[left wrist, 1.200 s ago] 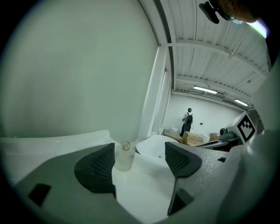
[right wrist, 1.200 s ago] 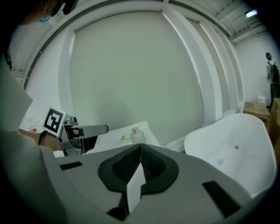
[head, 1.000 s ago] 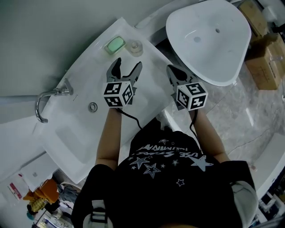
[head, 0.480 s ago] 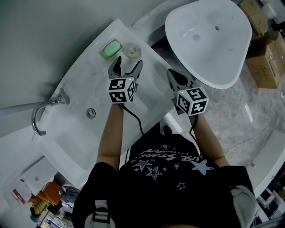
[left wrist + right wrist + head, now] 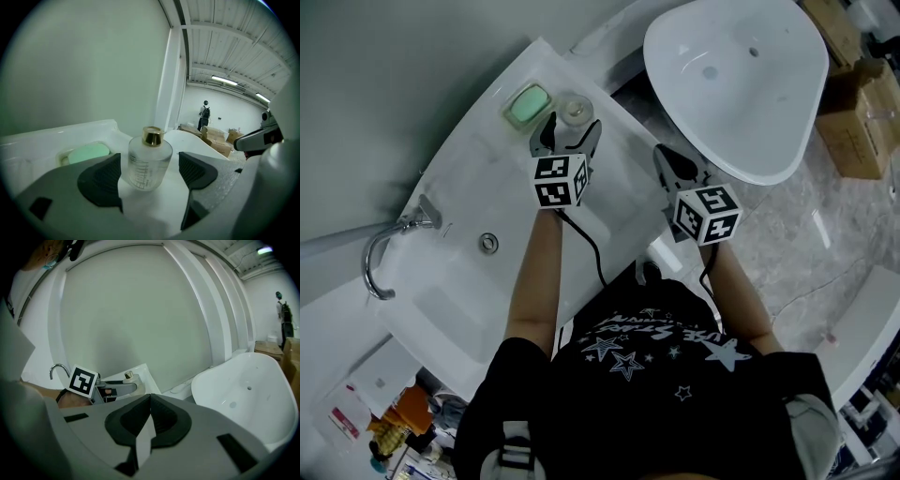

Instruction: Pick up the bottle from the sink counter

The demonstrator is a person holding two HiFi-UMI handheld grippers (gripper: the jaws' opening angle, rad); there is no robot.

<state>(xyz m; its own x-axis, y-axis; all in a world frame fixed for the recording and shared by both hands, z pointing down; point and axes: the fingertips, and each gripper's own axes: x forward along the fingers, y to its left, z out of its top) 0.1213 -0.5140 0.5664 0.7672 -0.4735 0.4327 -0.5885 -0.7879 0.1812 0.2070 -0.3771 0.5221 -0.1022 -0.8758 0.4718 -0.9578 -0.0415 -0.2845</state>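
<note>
A small frosted glass bottle (image 5: 149, 161) with a gold cap stands upright on the white sink counter (image 5: 469, 159); in the head view the bottle (image 5: 575, 112) is at the counter's far corner. My left gripper (image 5: 567, 131) is open, its jaws reaching to either side of the bottle without touching it; the left gripper (image 5: 150, 173) view shows the bottle between the two dark pads. My right gripper (image 5: 673, 161) hangs off the counter's right edge, shut with nothing in it, as the right gripper (image 5: 150, 420) view shows.
A green soap bar (image 5: 527, 104) lies in a dish left of the bottle. A chrome tap (image 5: 389, 246) and the basin drain (image 5: 488, 243) are at the left. A large white tub (image 5: 741, 75) stands to the right, with cardboard boxes (image 5: 853, 112) beyond.
My left gripper has moved forward along the counter until its open jaws flank the bottle. The right gripper has hardly moved.
</note>
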